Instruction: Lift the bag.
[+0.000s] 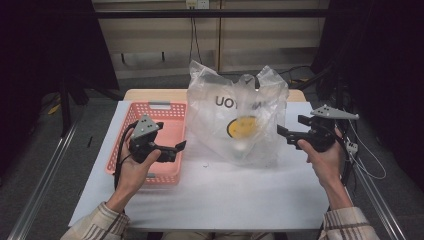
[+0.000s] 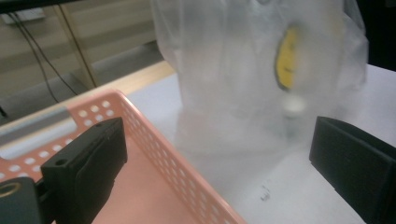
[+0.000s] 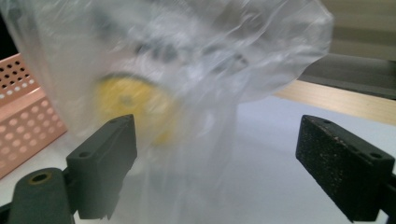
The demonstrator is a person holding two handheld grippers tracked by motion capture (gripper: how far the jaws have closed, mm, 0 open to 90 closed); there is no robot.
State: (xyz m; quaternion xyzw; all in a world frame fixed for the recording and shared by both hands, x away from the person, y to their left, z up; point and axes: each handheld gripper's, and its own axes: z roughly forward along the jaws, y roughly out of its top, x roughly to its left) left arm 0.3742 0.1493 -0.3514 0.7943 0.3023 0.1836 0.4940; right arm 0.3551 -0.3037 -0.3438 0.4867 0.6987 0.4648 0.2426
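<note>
Lower left of the high view: left gripper (image 1: 181,145), jaws wide, empty, over the pink basket (image 1: 131,119). Centre right: right gripper (image 1: 281,131), jaws wide, empty, just beside the plastic bag (image 1: 235,115), which stands mid-table at centre frame. Judgement: pinch the loose film on both sides, not the yellow item (image 1: 242,127) inside.

On the crinkled clear plastic bag (image 1: 235,117) standing on the table I can make out dark printed letters that look like "UOY", seemingly seen reversed through the film. The rest of the print is lost in folds, and I read nothing elsewhere.
</note>
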